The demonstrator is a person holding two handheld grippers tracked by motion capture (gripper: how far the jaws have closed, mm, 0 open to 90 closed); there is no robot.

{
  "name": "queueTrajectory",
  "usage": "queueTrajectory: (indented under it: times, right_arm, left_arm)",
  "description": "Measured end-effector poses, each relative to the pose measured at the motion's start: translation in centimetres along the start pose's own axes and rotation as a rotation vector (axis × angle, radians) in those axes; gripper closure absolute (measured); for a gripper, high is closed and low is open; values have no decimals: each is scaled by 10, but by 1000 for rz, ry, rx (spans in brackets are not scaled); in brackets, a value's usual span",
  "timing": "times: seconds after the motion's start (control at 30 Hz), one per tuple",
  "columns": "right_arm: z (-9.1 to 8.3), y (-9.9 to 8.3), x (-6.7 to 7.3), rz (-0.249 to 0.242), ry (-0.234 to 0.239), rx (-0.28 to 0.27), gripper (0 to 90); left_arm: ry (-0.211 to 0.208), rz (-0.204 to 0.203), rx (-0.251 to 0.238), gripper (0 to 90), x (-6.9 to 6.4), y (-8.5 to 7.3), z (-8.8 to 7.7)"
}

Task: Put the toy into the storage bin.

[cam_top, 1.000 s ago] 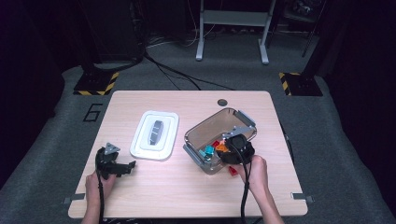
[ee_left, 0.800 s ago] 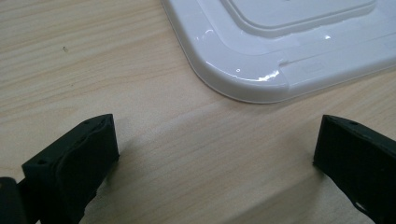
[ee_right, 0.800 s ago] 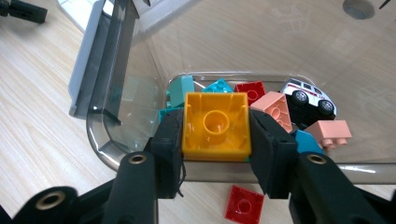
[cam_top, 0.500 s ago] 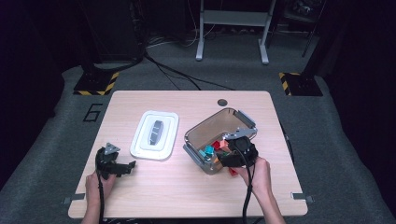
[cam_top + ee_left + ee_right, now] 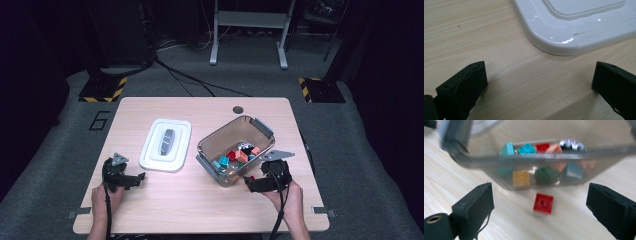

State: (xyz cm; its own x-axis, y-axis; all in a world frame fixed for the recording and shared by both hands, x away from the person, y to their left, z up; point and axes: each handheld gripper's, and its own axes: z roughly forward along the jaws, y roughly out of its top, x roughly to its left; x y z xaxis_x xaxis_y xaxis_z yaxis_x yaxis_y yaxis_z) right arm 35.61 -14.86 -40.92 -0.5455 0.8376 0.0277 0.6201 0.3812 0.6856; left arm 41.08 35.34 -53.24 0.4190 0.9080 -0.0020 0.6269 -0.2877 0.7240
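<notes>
A clear plastic container [image 5: 235,148] holds several coloured bricks [image 5: 527,149] at the table's right middle. A red brick [image 5: 543,203] lies on the wood just outside the container's near wall. My right gripper [image 5: 252,183] [image 5: 540,195] sits at that wall; its jaws have just been opening and stand wide. The red brick lies between them, untouched. The white lid [image 5: 166,144] [image 5: 574,25] lies flat left of the container. My left gripper [image 5: 136,178] [image 5: 539,82] rests open on the table, just short of the lid's near corner, with nothing between its jaws.
The wooden table [image 5: 200,210] has a small round hole [image 5: 238,109] near its far edge. Both hands come in over the near edge. Grey floor with cables and a metal stand lies beyond the table.
My right gripper has drawn back from over the container toward the near edge and lowered, with its jaws opening. A red brick now lies on the table beside the container. The left gripper stayed put.
</notes>
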Motion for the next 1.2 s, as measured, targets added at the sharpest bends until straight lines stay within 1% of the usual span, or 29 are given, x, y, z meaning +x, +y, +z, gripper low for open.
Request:
queueTrajectory:
  times: [0.1, 0.13, 0.17, 0.2, 0.37, 0.4, 0.43, 0.47, 0.5, 0.57, 0.63, 0.67, 0.7, 0.73, 0.9, 0.97, 1.0, 1.03, 1.07, 1.2]
  right_arm:
    - [9, -12, -6, 14, -4, 17, 22]
    - [14, -17, -8, 31, -5, 27, 9]
    - [17, -20, -9, 32, -8, 29, 4]
    - [21, -23, -10, 45, -18, 30, 3]
    - [47, -42, -13, 72, -17, 64, 0]
    - [52, -45, -13, 72, -30, 67, 0]
    - [54, -47, -13, 73, -27, 73, 15]
    - [58, -49, -13, 73, -33, 74, 75]
    - [60, -50, -13, 77, -42, 64, 112]
    - [64, -52, -13, 71, -40, 50, 174]
    - [66, -51, -12, 84, -46, 51, 237]
    - [67, -51, -13, 78, -46, 44, 261]
    - [68, -50, -13, 85, -49, 52, 281]
    - [70, -49, -13, 81, -60, 55, 296]
    - [75, -48, -14, 71, -65, 74, 388]
    - [77, -48, -13, 89, -67, 84, 461]
    - [78, -48, -14, 80, -62, 82, 496]
    - [78, -49, -13, 74, -62, 86, 567]
    - [78, -50, -14, 68, -65, 79, 584]
    - [77, -50, -14, 64, -67, 82, 591]
  left_arm:
    - [0, 0, 0, 0, 0, 0, 0]
    - [0, 0, 0, 0, 0, 0, 0]
    - [0, 0, 0, 0, 0, 0, 0]
    - [0, 0, 0, 0, 0, 0, 0]
    - [0, 0, 0, 0, 0, 0, 0]
    - [0, 0, 0, 0, 0, 0, 0]
    - [0, 0, 0, 0, 0, 0, 0]
    - [0, 0, 1, 0, 0, 0, 0]
    - [0, 0, 0, 0, 0, 0, 0]
    - [0, 0, 0, 0, 0, 0, 0]
    - [0, 0, 0, 0, 0, 0, 0]
    - [0, 0, 0, 0, 0, 0, 0]
    - [0, 0, 0, 0, 0, 0, 0]
    - [0, 0, 0, 0, 0, 0, 0]
    - [0, 0, 0, 0, 0, 0, 0]
    - [0, 0, 0, 0, 0, 0, 0]
    - [0, 0, 0, 0, 0, 0, 0]
    - [0, 0, 0, 0, 0, 0, 0]
    - [0, 0, 0, 0, 0, 0, 0]
    - [0, 0, 0, 0, 0, 0, 0]
